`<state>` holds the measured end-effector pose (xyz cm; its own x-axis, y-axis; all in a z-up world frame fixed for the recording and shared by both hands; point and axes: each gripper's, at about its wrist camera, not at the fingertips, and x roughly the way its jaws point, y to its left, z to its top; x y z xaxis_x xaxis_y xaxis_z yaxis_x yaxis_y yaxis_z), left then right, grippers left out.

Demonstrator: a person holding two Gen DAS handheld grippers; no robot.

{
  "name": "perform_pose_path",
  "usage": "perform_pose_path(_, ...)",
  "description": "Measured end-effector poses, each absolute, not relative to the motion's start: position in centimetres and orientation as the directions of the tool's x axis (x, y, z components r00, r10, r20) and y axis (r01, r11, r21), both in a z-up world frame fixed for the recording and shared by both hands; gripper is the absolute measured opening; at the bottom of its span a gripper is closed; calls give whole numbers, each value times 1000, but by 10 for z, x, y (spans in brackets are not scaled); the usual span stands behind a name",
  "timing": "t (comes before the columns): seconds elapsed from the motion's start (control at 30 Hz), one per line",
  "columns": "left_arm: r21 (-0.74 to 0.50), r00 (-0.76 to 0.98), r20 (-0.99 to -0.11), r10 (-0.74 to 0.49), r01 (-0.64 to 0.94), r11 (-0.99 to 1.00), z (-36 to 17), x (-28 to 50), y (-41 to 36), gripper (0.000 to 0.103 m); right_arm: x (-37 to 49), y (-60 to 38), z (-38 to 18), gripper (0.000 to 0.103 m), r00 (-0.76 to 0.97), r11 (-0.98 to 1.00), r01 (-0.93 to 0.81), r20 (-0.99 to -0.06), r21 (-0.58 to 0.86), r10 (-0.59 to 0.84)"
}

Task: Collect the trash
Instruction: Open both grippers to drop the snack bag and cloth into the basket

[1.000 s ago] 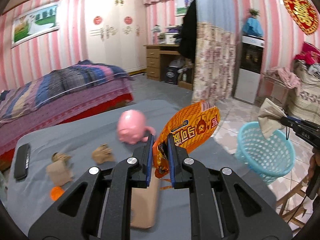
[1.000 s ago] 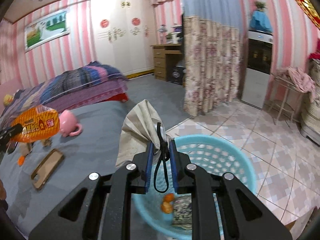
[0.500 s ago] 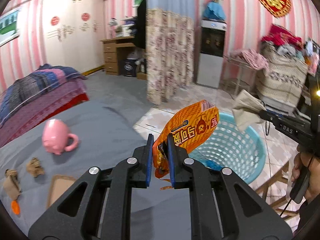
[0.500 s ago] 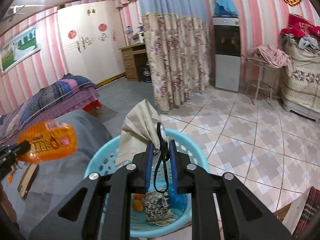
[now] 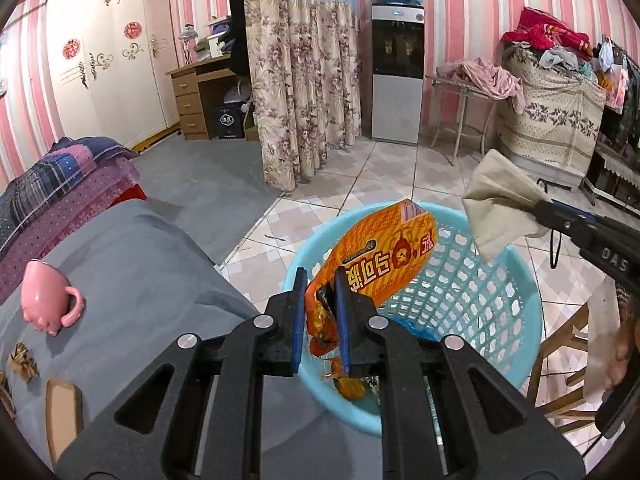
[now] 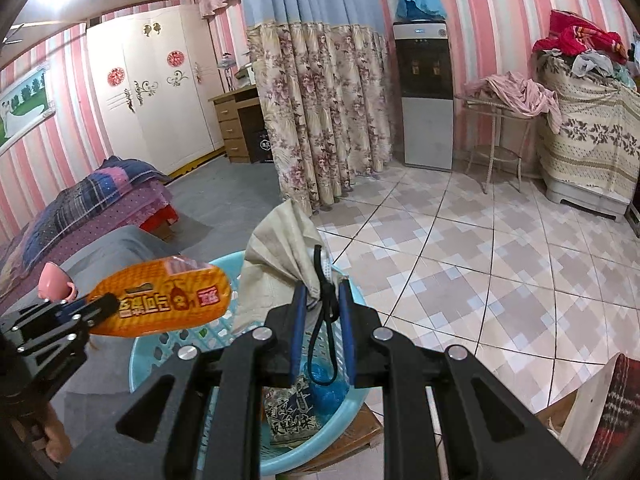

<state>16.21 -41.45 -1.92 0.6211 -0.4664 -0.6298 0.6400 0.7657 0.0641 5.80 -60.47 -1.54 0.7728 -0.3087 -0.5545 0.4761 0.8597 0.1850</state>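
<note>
Evenly lit room, ceiling glare top-left, fisheye-bent dark corners.

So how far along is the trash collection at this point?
Done: a printed packet and blue scrap lie in the basket. In hand: orange wrapper in the left gripper, jaws opening; beige cloth in the right gripper. Left: crumpled paper on the bed.

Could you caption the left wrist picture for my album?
Left tongs opening around an orange snack wrapper above the light-blue plastic basket.
</note>
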Motion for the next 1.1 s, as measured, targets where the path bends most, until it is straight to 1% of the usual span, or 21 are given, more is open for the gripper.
perform_pose_path(0.03, 62, 619, -633, -465, 640, 766, -21, 164, -415, 35, 58, -605, -16, 17, 772, 859, 477, -555, 185, -309)
perform_pose_path(0.07, 68, 631, -628, -456, 628, 775, -22, 165, -415, 44, 58, -605, -17, 17, 771, 859, 478, -557, 185, -308)
perform_pose_path(0.1, 75, 645, -619, -447, 616, 785, -21, 166, -413, 59, 58, -605, -17, 17, 771, 859, 478, -558, 186, -308)
perform_pose_path(0.13, 85, 666, -605, -436, 599, 796, -20, 166, -410, 66, 59, -605, -18, 17, 770, 859, 477, -559, 185, -307)
perform_pose_path(0.2, 104, 687, -596, -415, 579, 809, -17, 168, -406, 67, 58, -605, -19, 17, 771, 860, 475, -558, 185, -306)
perform_pose_path(0.27, 116, 713, -584, -388, 546, 830, -11, 170, -398, 73, 59, -602, -20, 17, 770, 863, 473, -560, 179, -306)
perform_pose_path(0.33, 103, 737, -563, -374, 511, 853, -2, 173, -385, 86, 62, -599, -21, 17, 766, 867, 472, -563, 163, -311)
perform_pose_path(0.43, 104, 786, -519, -336, 448, 888, 11, 174, -360, 93, 66, -594, -23, 17, 763, 869, 470, -567, 156, -311)
perform_pose_path(0.5, 112, 811, -498, -307, 411, 905, 17, 173, -344, 95, 69, -590, -24, 17, 761, 870, 468, -571, 153, -309)
perform_pose_path(0.67, 107, 839, -480, -256, 345, 933, 26, 179, -317, 97, 80, -580, -26, 17, 755, 875, 461, -583, 148, -299)
perform_pose_path(0.87, 50, 835, -501, -230, 293, 955, 25, 193, -294, 97, 92, -568, -34, 19, 743, 886, 447, -603, 126, -289)
perform_pose_path(0.9, 46, 835, -502, -227, 287, 957, 25, 194, -291, 97, 94, -567, -35, 28, 743, 887, 445, -606, 127, -286)
perform_pose_path(0.93, 43, 835, -504, -223, 282, 958, 24, 195, -288, 97, 96, -565, -36, 49, 738, 885, 450, -608, 120, -293)
perform_pose_path(1.0, 42, 836, -504, -216, 273, 961, 23, 195, -285, 97, 97, -563, -37, 76, 741, 883, 453, -601, 119, -300)
perform_pose_path(1.1, 38, 836, -507, -210, 265, 964, 21, 193, -279, 97, 100, -562, -38, 77, 743, 887, 443, -607, 130, -282)
